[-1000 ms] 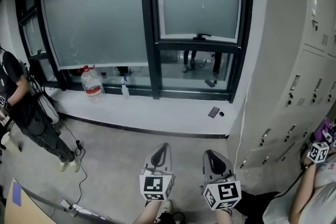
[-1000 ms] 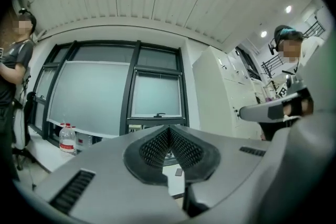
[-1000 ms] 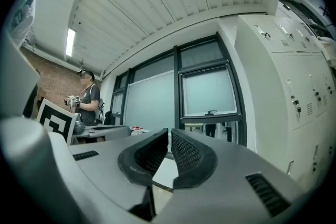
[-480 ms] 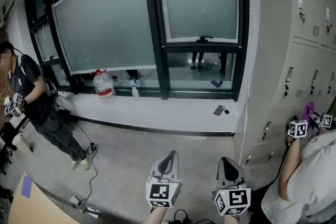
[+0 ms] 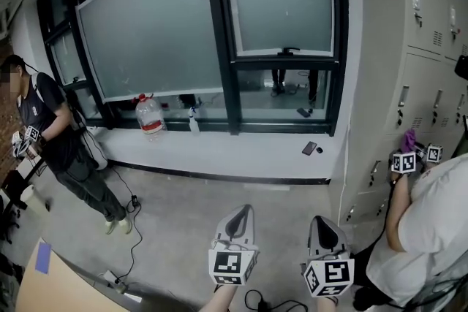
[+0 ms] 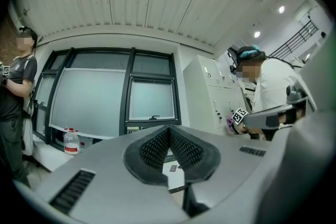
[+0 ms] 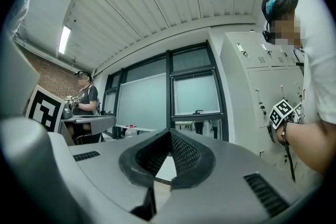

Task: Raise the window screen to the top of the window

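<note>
The dark-framed window fills the far wall. Its right pane carries a grey window screen (image 5: 281, 7) pulled down to a bottom bar with a small handle (image 5: 289, 50); clear glass shows below it. The same screen (image 6: 152, 98) appears in the left gripper view and the screen (image 7: 196, 93) in the right gripper view. My left gripper (image 5: 241, 215) and right gripper (image 5: 322, 224) hang low at the front of the head view, well back from the window, side by side. Both are shut with nothing between their tips.
A white sill (image 5: 219, 146) bears a water bottle (image 5: 150, 115), a spray bottle (image 5: 194, 122) and a phone (image 5: 310, 148). Grey lockers (image 5: 409, 69) stand at the right, with a person (image 5: 420, 230) beside them. Another person (image 5: 62, 146) stands at the left. A cable (image 5: 131, 230) trails across the floor.
The view has drawn back from the window and shifted. Both grippers sit lower in the frame. The person at the right has come further into view.
</note>
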Action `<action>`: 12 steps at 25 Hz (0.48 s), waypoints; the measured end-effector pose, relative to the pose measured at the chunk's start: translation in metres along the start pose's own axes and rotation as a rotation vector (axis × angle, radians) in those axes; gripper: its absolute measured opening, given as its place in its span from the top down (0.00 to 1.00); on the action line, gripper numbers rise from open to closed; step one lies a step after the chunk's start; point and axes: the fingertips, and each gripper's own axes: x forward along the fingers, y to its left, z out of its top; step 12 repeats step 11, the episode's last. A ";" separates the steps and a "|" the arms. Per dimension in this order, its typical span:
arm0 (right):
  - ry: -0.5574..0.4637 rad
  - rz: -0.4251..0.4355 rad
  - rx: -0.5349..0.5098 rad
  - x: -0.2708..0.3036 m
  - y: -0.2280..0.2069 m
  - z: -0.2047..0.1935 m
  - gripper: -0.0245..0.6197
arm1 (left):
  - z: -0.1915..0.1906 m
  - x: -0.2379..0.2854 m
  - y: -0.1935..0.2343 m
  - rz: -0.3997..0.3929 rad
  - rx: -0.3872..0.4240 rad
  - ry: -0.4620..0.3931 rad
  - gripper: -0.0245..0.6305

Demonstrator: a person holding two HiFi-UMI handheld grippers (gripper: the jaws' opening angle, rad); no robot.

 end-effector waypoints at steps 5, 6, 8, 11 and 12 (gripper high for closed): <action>0.004 0.007 -0.019 -0.001 0.020 0.001 0.95 | 0.001 -0.011 0.011 0.002 -0.007 -0.002 0.96; 0.004 0.007 -0.022 -0.001 0.023 0.001 0.95 | 0.001 -0.012 0.013 0.000 -0.007 -0.001 0.96; 0.007 0.006 -0.026 -0.001 0.028 0.002 0.95 | 0.000 -0.015 0.016 0.002 -0.009 0.002 0.96; 0.009 0.012 -0.035 -0.001 0.035 0.003 0.95 | -0.001 -0.018 0.022 0.007 -0.016 0.008 0.96; 0.009 0.012 -0.035 -0.001 0.035 0.003 0.95 | -0.001 -0.018 0.022 0.007 -0.016 0.008 0.96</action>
